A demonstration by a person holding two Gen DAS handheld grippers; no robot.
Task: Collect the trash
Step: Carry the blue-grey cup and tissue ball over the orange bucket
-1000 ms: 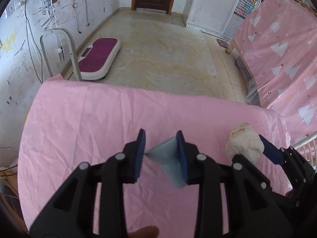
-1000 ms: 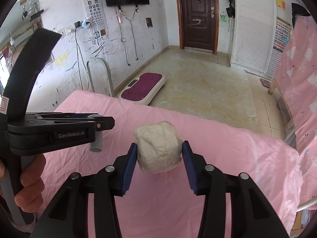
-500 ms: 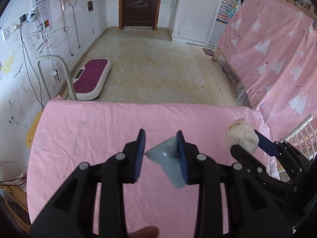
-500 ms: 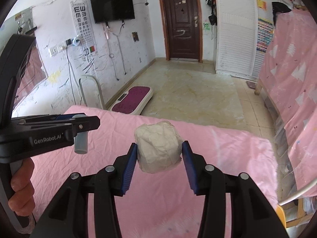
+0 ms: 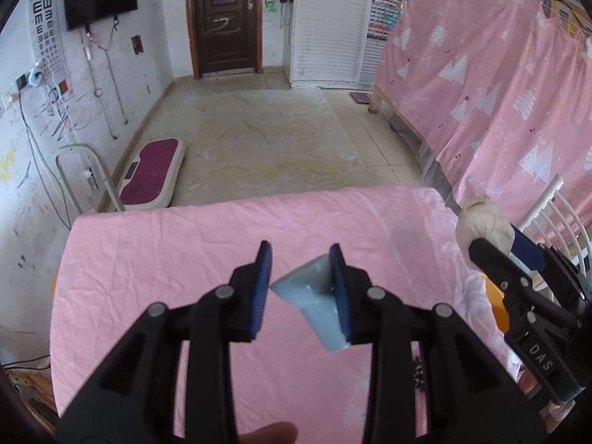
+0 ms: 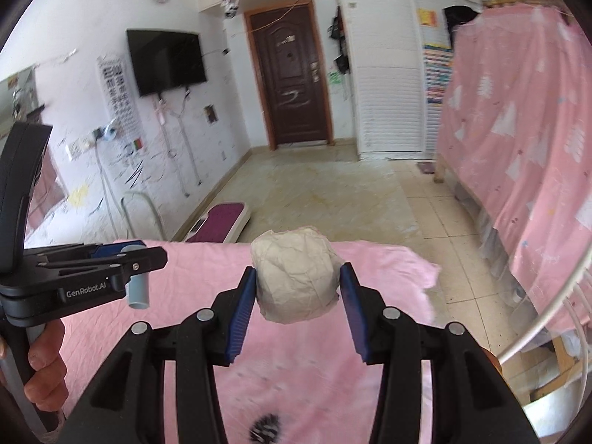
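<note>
My left gripper [image 5: 300, 259] is shut on a pale blue cup-like piece of trash [image 5: 314, 298], which sits slanted between the blue pads above the pink tablecloth [image 5: 166, 266]. In the right wrist view this gripper [image 6: 135, 255] shows at the left, with the pale blue piece [image 6: 138, 292] hanging under it and a hand on the handle. My right gripper [image 6: 298, 277] is shut on a crumpled off-white paper ball [image 6: 296, 277], held over the table's far right part. In the left wrist view the paper ball [image 5: 483, 224] and the right gripper [image 5: 495, 238] hover at the table's right edge.
Past the table's right edge are an orange object [image 5: 497, 307] and a white wire rack [image 5: 547, 203]. Pink patterned sheets [image 5: 481, 92] hang on the right. On the tiled floor beyond lie a purple platform [image 5: 151, 170] and a white frame [image 5: 74, 170]. A dark mark [image 6: 264, 429] is on the cloth.
Both grippers have risen and shifted toward the table's right edge, each keeping its load. The views have tilted up, so more of the room and less of the table shows.
</note>
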